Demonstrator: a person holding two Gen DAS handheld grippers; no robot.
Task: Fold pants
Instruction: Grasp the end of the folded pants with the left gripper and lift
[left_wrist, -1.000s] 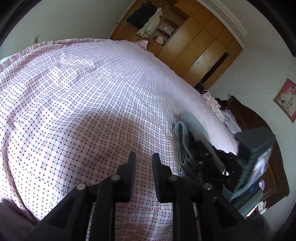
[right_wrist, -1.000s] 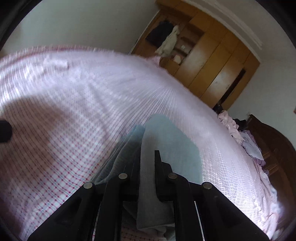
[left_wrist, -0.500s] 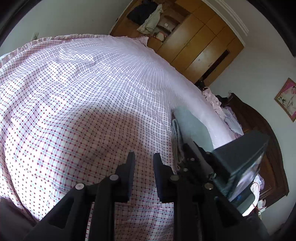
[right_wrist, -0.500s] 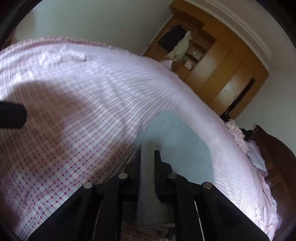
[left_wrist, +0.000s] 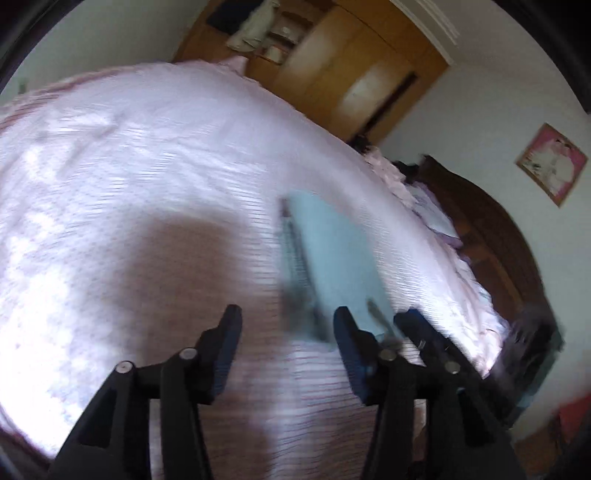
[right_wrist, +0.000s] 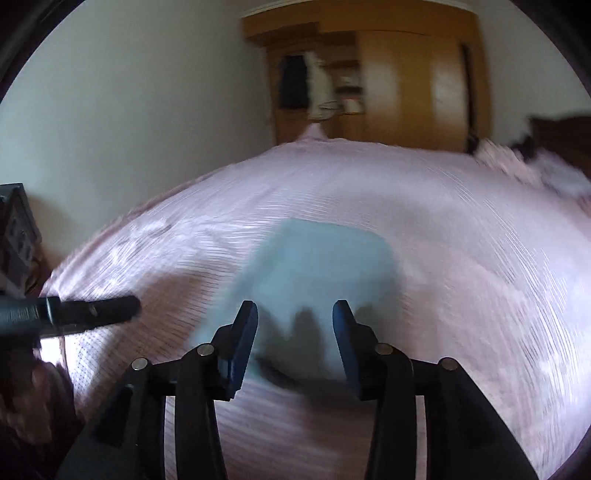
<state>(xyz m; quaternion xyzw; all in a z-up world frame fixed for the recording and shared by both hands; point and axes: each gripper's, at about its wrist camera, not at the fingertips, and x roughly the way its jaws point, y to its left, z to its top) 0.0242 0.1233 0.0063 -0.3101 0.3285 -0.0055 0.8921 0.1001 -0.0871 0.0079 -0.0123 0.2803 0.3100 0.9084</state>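
Note:
The light blue-grey pants (right_wrist: 317, 266) lie folded into a compact stack on the pink checked bedspread (right_wrist: 461, 236). My right gripper (right_wrist: 295, 321) is open and empty, just short of the stack's near edge and above it. In the left wrist view the stack (left_wrist: 328, 258) lies right of centre. My left gripper (left_wrist: 286, 326) is open and empty over the bedspread (left_wrist: 147, 166), left of the stack. The right gripper's fingers (left_wrist: 417, 328) show beside my left one. My left gripper also shows in the right wrist view (right_wrist: 92, 312). Both views are blurred.
A wooden wardrobe (right_wrist: 399, 74) with clothes hanging stands beyond the bed. A dark wooden headboard (left_wrist: 491, 229) and loose pink bedding (left_wrist: 399, 177) lie at the right. A framed picture (left_wrist: 550, 164) hangs on the wall. A dark cabinet (right_wrist: 16, 236) stands at the left.
My right gripper has let go of the pants and opened, drawing back. My left gripper has opened too. Both cameras have swung, and the stack now lies free on the bed.

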